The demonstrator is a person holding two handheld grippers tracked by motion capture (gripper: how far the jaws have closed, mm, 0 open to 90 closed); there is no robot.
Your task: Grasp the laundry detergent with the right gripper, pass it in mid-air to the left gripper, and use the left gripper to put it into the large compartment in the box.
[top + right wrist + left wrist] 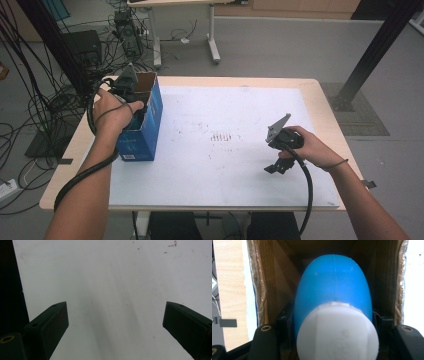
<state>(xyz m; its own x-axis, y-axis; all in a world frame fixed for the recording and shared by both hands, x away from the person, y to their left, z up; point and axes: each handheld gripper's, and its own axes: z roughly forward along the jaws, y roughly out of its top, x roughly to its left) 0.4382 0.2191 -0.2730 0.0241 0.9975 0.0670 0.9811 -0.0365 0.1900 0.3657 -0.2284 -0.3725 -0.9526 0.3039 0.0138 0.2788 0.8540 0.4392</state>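
A blue bottle (334, 282) with a white cap (337, 335) sits between the jaws of my left gripper (332, 320), which is shut on its sides. The bottle points down into an open blue cardboard box (145, 125), whose brown inner walls (274, 277) surround it. In the high view my left gripper (131, 97) reaches into the top of that box at the table's left. My right gripper (277, 167) hovers low over the white mat (220, 150) at the right. Its jaws stand wide open around bare mat (116, 322).
The white mat covers most of the wooden table (325, 105). Tangled cables (45, 105) lie on the floor to the left. A black post (370, 55) stands at the back right, and another table's leg (214, 40) is behind.
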